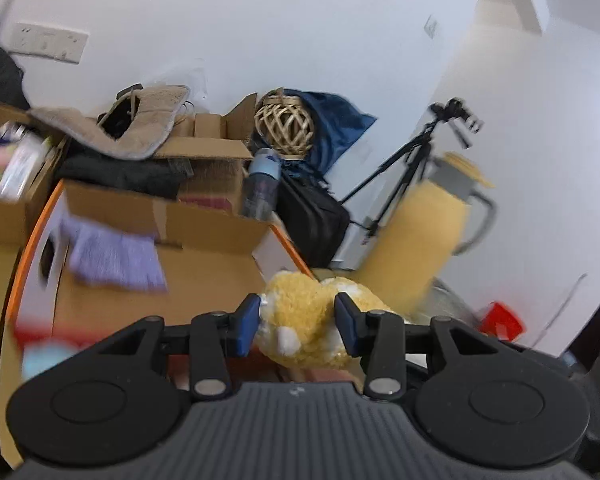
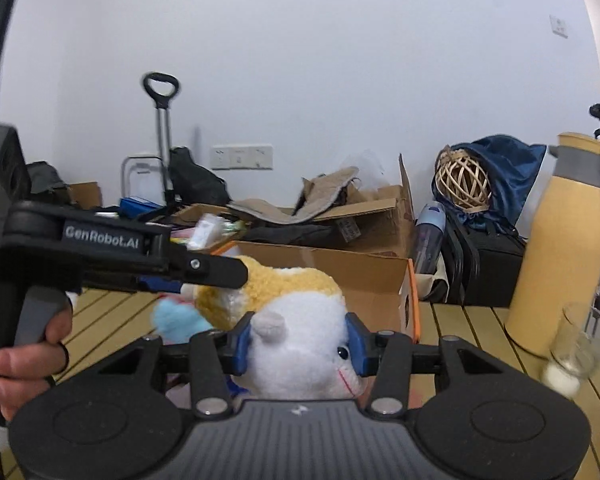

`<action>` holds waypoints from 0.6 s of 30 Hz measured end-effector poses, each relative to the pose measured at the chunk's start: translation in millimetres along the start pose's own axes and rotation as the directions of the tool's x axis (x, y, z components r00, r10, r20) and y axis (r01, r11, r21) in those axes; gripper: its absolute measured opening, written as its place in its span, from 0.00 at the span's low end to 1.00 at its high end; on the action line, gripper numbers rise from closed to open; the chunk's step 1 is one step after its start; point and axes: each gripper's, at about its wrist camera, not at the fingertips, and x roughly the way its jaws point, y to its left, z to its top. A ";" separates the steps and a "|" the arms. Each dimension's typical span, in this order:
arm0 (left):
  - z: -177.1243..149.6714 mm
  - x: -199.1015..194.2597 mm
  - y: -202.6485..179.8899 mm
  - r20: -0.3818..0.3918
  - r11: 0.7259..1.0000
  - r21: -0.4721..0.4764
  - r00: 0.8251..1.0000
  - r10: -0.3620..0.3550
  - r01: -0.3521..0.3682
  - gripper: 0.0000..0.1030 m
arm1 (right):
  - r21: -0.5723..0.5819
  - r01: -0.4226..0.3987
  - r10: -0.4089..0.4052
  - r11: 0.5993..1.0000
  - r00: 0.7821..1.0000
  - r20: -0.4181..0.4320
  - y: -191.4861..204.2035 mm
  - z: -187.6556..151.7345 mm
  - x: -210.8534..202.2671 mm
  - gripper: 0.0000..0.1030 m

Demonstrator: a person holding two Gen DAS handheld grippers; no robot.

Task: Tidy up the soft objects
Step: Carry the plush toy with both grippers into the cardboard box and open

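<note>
A yellow and white plush hamster (image 1: pixel 308 316) sits between the blue pads of my left gripper (image 1: pixel 298 318), which is shut on its yellow back. My right gripper (image 2: pixel 300 344) is shut on the same plush (image 2: pixel 300 344) at its white head. In the right wrist view the left gripper (image 2: pixel 204 270) reaches in from the left, held by a hand (image 2: pixel 24 356). A light blue soft toy (image 2: pixel 178 322) lies just left of the plush. A purple cloth (image 1: pixel 114 254) hangs over the edge of an open cardboard box (image 1: pixel 172 220).
A tall yellow flask (image 2: pixel 568 240) and a glass (image 2: pixel 580 344) stand on the wooden slat table (image 2: pixel 468 332) at the right. More cardboard boxes (image 2: pixel 364 212), a wicker ball (image 2: pixel 462 180), a blue bag, a water bottle (image 1: pixel 262 184) and a tripod (image 1: pixel 412 160) are behind.
</note>
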 end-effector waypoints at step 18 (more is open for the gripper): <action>34.7 159.9 63.3 -0.121 0.970 0.090 0.964 0.237 -0.227 0.48 | -0.147 0.165 -0.207 0.975 0.919 -0.336 -65.4 26.1 255.8 0.49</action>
